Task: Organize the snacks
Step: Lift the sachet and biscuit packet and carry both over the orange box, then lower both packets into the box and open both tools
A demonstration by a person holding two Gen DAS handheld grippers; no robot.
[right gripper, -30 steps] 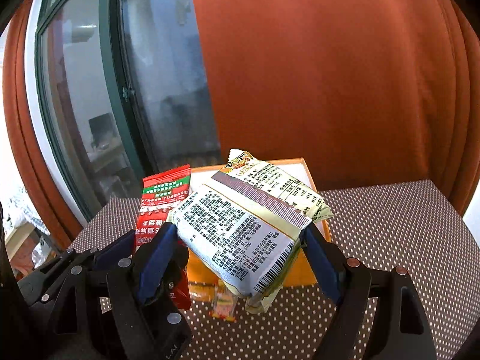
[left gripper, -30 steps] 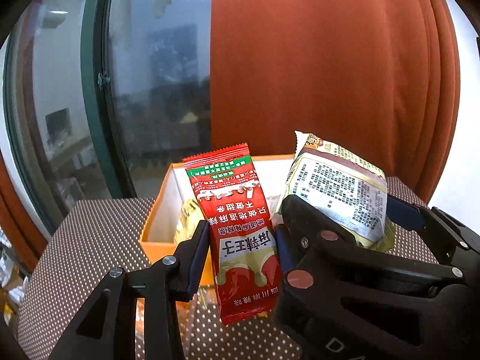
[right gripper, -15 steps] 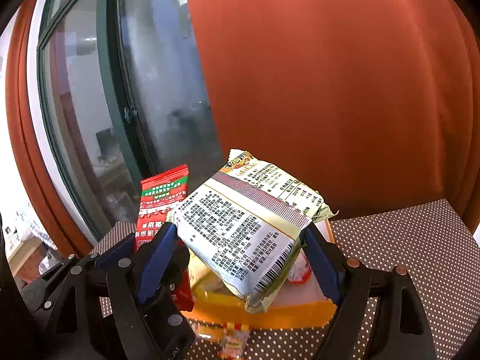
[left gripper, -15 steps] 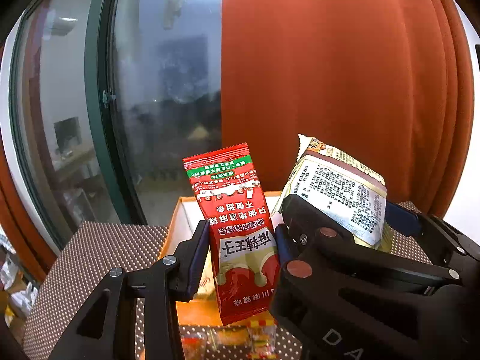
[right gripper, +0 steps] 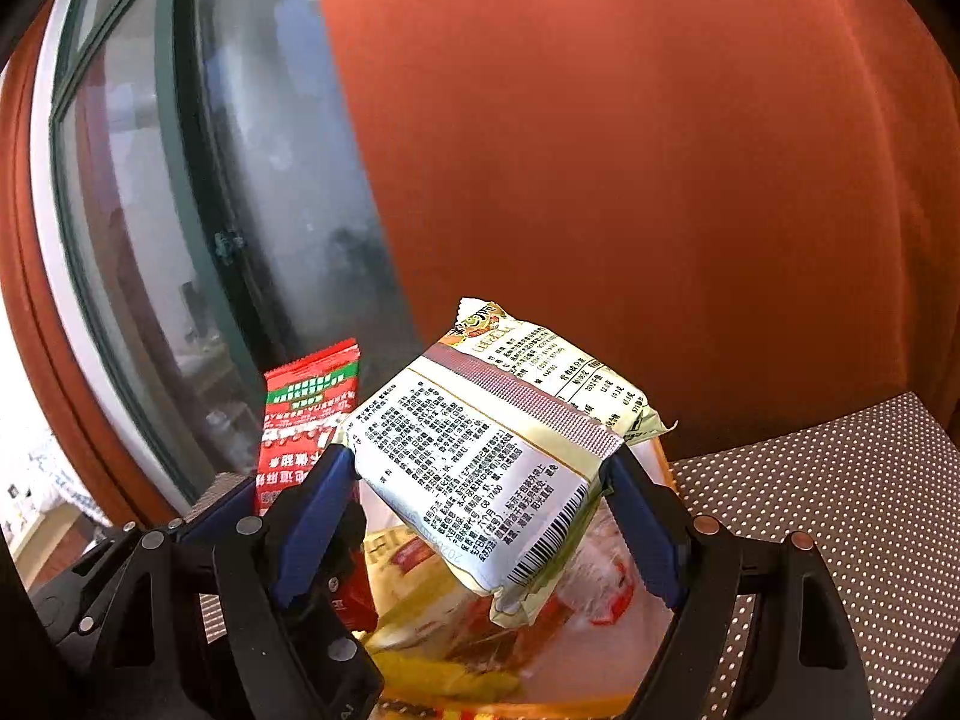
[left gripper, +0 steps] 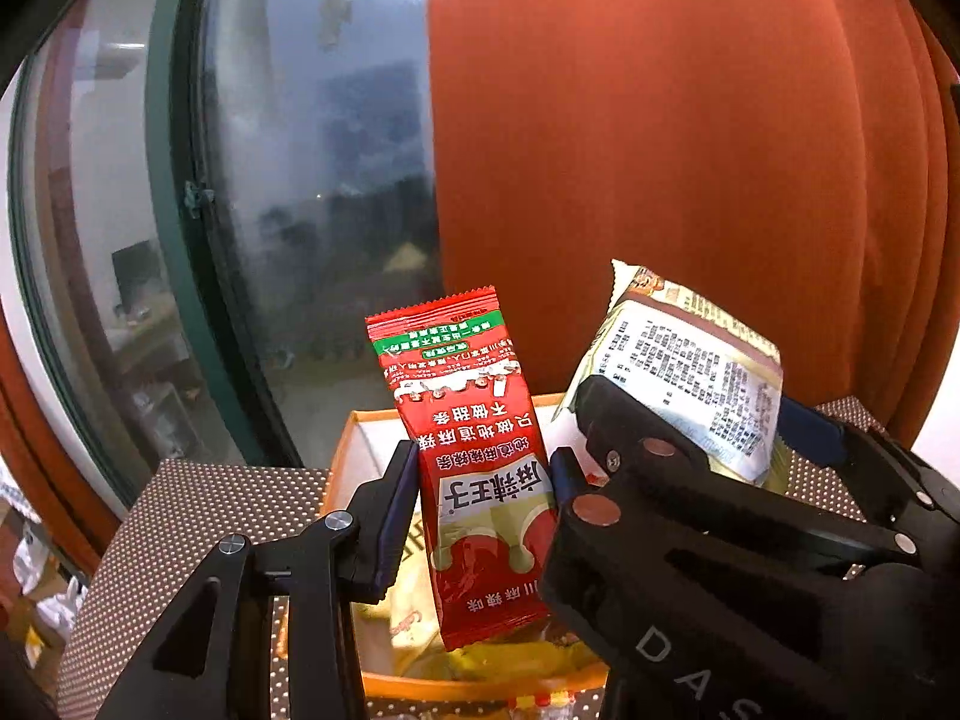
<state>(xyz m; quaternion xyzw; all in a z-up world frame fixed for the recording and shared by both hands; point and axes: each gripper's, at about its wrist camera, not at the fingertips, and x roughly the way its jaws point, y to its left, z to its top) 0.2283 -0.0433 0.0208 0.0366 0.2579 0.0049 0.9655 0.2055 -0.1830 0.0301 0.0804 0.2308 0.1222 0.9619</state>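
Note:
My left gripper (left gripper: 483, 474) is shut on a red snack sachet (left gripper: 474, 450) with white Chinese print, held upright above the orange box (left gripper: 345, 450). My right gripper (right gripper: 480, 480) is shut on a pale yellow-white noodle packet (right gripper: 486, 450), printed side up, also above the box. The grippers sit side by side; the noodle packet (left gripper: 690, 372) shows right of the sachet in the left wrist view, and the sachet (right gripper: 300, 414) shows left of the packet in the right wrist view. Several snack packets (right gripper: 444, 618) lie inside the box.
The box stands on a brown dotted tablecloth (right gripper: 840, 492), which also shows in the left wrist view (left gripper: 198, 516). An orange curtain (right gripper: 630, 150) hangs right behind it. A green-framed window (left gripper: 180, 210) is at the back left. Small wrapped sweets (left gripper: 540, 702) lie before the box.
Both grippers have moved forward over the box with their packets; the box now lies beneath them and its inside shows. Both grips are unchanged.

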